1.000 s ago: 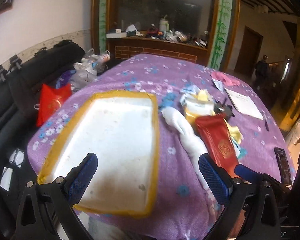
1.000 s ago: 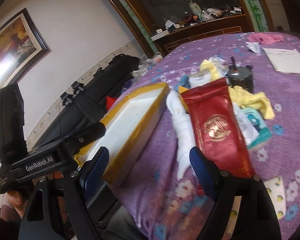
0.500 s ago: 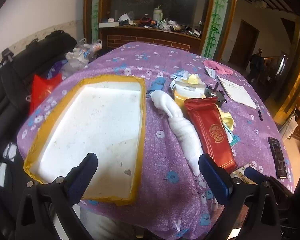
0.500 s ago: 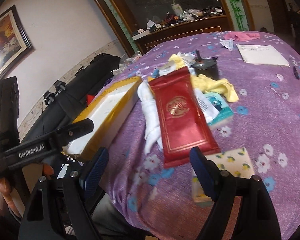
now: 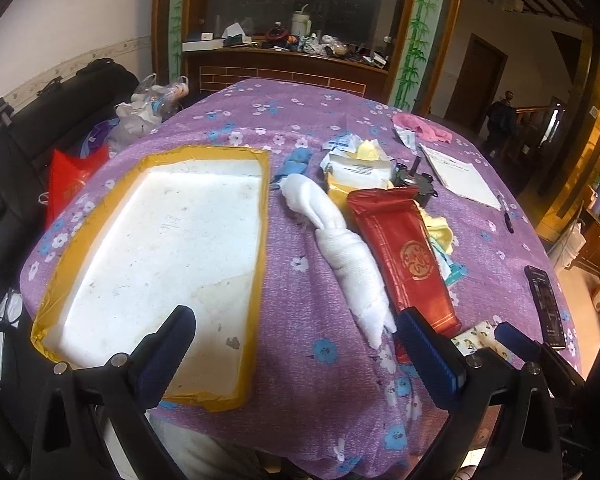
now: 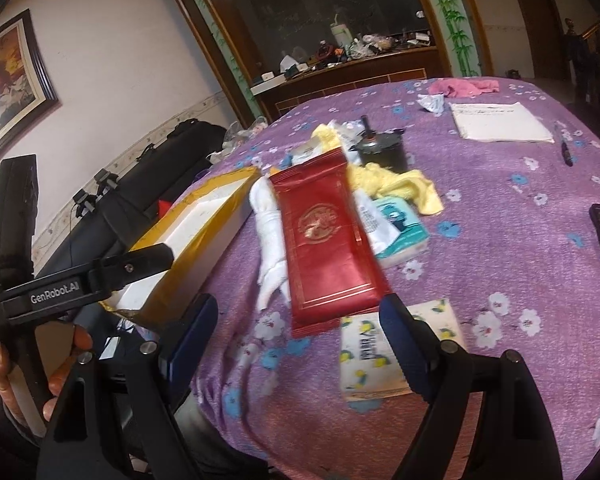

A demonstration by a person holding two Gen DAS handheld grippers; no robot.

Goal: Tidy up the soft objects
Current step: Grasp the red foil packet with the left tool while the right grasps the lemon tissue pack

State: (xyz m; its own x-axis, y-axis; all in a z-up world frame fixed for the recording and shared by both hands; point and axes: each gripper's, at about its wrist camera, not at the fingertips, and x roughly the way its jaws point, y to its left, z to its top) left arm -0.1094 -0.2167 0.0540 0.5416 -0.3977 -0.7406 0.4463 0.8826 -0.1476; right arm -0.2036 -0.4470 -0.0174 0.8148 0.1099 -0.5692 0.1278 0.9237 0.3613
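A white foam tray with yellow tape edges (image 5: 260, 216) (image 6: 236, 196) lies on the purple flowered table. Right of it stretches a rolled white towel (image 5: 352, 256) (image 6: 270, 224), then a red foil pouch (image 5: 404, 248) (image 6: 324, 236). A yellow cloth (image 6: 400, 184) (image 5: 440, 228), a teal tissue pack (image 6: 400, 232) and a lemon-print tissue pack (image 6: 368, 356) lie beside the pouch. My left gripper (image 5: 296, 344) hangs open above the table's near edge, nothing between its fingers. My right gripper (image 6: 298, 328) is open too, over the pouch's near end.
A dark motor-like object (image 6: 380, 148) stands behind the pouch. A pink cloth (image 5: 420, 126), a white paper pad (image 6: 500, 122), a pen (image 6: 566, 152) and a phone (image 5: 546, 306) sit farther right. Black bags (image 5: 40, 120) and a red bag (image 5: 68, 180) lie left of the table.
Both grippers have pulled back and risen, so more of the table shows. The lemon-print pack came into the right wrist view. Both stay open; nothing on the table moved.
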